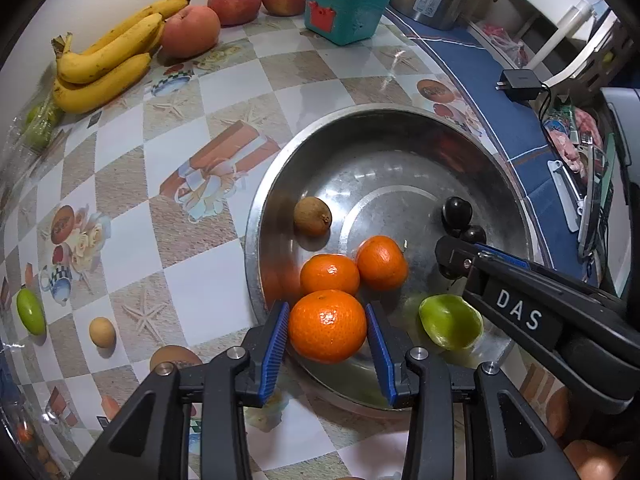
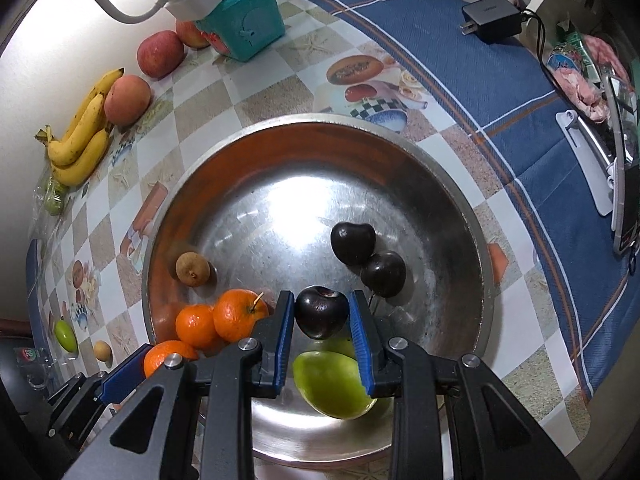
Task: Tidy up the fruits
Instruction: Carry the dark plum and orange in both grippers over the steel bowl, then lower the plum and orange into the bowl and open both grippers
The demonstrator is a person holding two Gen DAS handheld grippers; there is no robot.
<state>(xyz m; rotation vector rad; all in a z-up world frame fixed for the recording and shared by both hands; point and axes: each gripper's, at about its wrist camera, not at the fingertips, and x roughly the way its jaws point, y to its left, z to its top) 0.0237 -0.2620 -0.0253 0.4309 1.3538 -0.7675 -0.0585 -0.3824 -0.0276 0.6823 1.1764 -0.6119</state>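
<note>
A steel bowl [image 1: 264,200] [image 2: 460,208] holds two tangerines [image 1: 330,274], a brown longan [image 1: 312,216], two dark cherries [image 2: 353,242] and a green fruit [image 1: 450,322] [image 2: 334,384]. My left gripper [image 1: 327,326] is shut on a third tangerine [image 1: 327,326] over the bowl's near rim. My right gripper [image 2: 321,312] is shut on a dark cherry [image 2: 321,312] above the green fruit; in the left wrist view its fingertips [image 1: 452,254] reach in from the right. In the right wrist view the left gripper's blue pad [image 2: 124,372] and its tangerine [image 2: 166,354] show at lower left.
Bananas [image 1: 104,56], several apples [image 1: 234,2] and a teal box [image 1: 344,12] line the back wall. A green fruit [image 1: 30,312] and a small longan [image 1: 102,332] lie on the checked tablecloth at the left. A charger [image 2: 490,18] and clutter sit on the blue cloth at the right.
</note>
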